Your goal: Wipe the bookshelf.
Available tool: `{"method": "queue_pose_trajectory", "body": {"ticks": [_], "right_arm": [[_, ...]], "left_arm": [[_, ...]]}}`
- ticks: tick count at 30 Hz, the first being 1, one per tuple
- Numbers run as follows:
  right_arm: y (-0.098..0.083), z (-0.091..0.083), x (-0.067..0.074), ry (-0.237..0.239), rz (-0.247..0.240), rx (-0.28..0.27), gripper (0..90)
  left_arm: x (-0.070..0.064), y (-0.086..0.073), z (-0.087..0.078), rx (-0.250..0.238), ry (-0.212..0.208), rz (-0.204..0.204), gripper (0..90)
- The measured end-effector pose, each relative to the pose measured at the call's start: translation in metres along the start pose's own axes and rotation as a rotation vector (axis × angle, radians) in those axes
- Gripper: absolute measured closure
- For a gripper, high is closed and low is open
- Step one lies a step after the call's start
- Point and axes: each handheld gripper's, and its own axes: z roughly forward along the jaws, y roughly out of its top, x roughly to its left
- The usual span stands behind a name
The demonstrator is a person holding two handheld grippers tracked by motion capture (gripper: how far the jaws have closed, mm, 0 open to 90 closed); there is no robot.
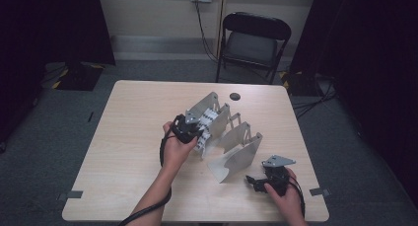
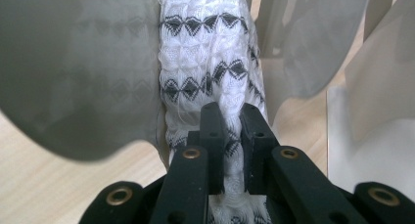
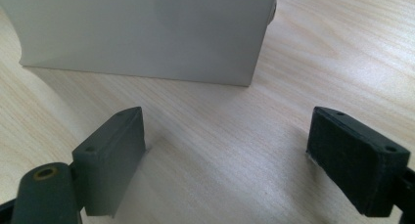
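The patterned cloth, white with black diamond bands, stands on edge in a slot of the grey rack, between two of its upright plates. We see its long axis run straight up and away from the left gripper, continuing the line of the jaws, so that any further travel follows the slot itself. The left gripper is clamped on the cloth: its two black jaws stand nearly together, with a ridge of fabric pinched between the pads at the near, lower end of the roll. To one side of the jaws a broad rounded plate stands close against the cloth; to the other side a second plate lies just beside it, leaving little room. From the high view we place the left gripper at the rack's far-left end, touching the cloth. The right gripper rests well apart, near the rack's closest plate; its jaws stand wide apart over bare table, holding nothing. We judge the left hand the nearer and the working one, and the move ahead as a slide along the slot's line
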Motion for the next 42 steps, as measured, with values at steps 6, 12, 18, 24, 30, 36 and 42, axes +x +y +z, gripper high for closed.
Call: {"method": "queue_pose_trajectory", "body": {"ticks": [6, 12, 18, 24, 30, 36, 42], "right_arm": [[0.000, 0.000, 0.000, 0.000, 0.000, 0.000, 13.6], [0.000, 0.000, 0.000, 0.000, 0.000, 0.000, 13.6], [0.000, 0.000, 0.000, 0.000, 0.000, 0.000, 13.6], [0.000, 0.000, 0.000, 0.000, 0.000, 0.000, 13.6], [0.000, 0.000, 0.000, 0.000, 0.000, 0.000, 13.6], [0.000, 0.000, 0.000, 0.000, 0.000, 0.000, 13.6], [0.000, 0.000, 0.000, 0.000, 0.000, 0.000, 13.6]], "left_arm": [[-0.002, -0.015, 0.011, 0.019, -0.014, -0.021, 82.7], [-0.003, -0.026, 0.019, 0.051, -0.023, -0.041, 82.7], [-0.002, -0.035, 0.021, 0.060, -0.032, -0.067, 82.6], [-0.004, -0.032, 0.013, 0.064, -0.059, -0.057, 82.7], [-0.008, -0.011, -0.005, 0.028, -0.064, -0.013, 82.7], [-0.010, 0.014, -0.023, -0.016, -0.050, 0.023, 82.7], [-0.009, 0.038, -0.040, -0.057, -0.037, 0.053, 82.7]]}}
